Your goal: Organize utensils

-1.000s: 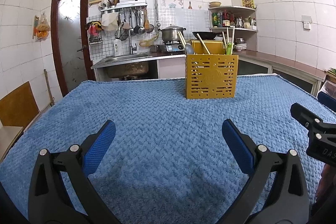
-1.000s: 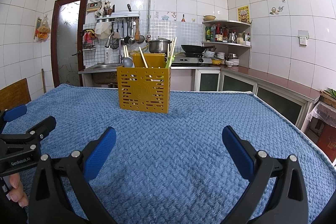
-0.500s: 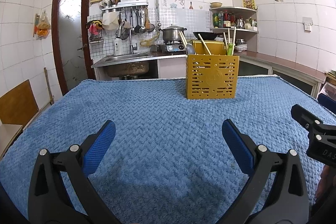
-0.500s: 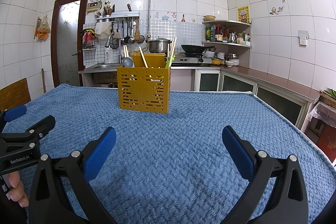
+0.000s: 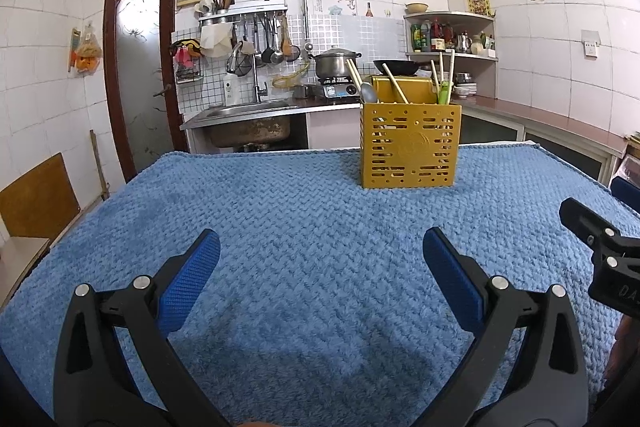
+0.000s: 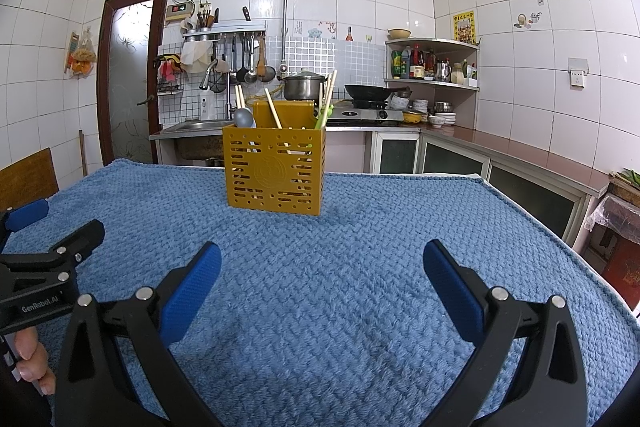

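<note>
l grip (image 5: pixel 320 267) wide, empty | r grip (image 6: pixel 320 267) wide, empty | utensils in yellow caddy (image 6: pixel 276 171)

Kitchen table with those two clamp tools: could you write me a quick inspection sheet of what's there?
Surface: blue textured cloth covers the table.
Job's things: yellow slotted utensil holder upright, holding a metal spoon, wooden chopsticks and a green-handled utensil.
Clutter: nothing seen on the cloth.
Grippers: left gripper open, empty; right gripper open, empty.
Cables: nothing seen.
Surroundings: sink, pot and wok on the counter behind.
</note>
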`<state>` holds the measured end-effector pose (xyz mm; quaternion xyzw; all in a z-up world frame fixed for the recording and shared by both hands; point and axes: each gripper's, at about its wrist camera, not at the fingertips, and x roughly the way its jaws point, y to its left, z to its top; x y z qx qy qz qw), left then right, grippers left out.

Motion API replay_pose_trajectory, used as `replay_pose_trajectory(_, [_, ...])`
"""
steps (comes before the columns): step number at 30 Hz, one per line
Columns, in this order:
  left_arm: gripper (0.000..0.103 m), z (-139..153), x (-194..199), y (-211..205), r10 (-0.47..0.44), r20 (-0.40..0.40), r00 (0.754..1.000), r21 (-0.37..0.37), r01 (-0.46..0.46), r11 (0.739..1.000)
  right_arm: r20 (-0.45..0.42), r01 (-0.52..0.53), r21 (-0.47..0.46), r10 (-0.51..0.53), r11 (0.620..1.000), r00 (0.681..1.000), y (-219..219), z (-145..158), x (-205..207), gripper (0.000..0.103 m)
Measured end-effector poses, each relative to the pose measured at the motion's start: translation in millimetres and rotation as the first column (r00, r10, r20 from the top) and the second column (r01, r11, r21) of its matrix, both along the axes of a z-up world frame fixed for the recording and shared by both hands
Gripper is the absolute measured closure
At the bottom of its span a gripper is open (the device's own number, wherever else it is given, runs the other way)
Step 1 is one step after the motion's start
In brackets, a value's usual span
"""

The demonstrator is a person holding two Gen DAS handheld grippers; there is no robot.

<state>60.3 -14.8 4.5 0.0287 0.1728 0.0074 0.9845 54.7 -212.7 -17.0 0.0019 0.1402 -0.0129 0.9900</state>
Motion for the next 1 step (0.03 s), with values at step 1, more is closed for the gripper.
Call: replay_pose_trajectory(1, [0.005,0.1,-0.1,-0.1,0.000,0.000,1.000,0.000,0.000,1.000,0.000,0.000,0.000,0.000,1.000,1.000,-0.2,0.0,0.1,0.004])
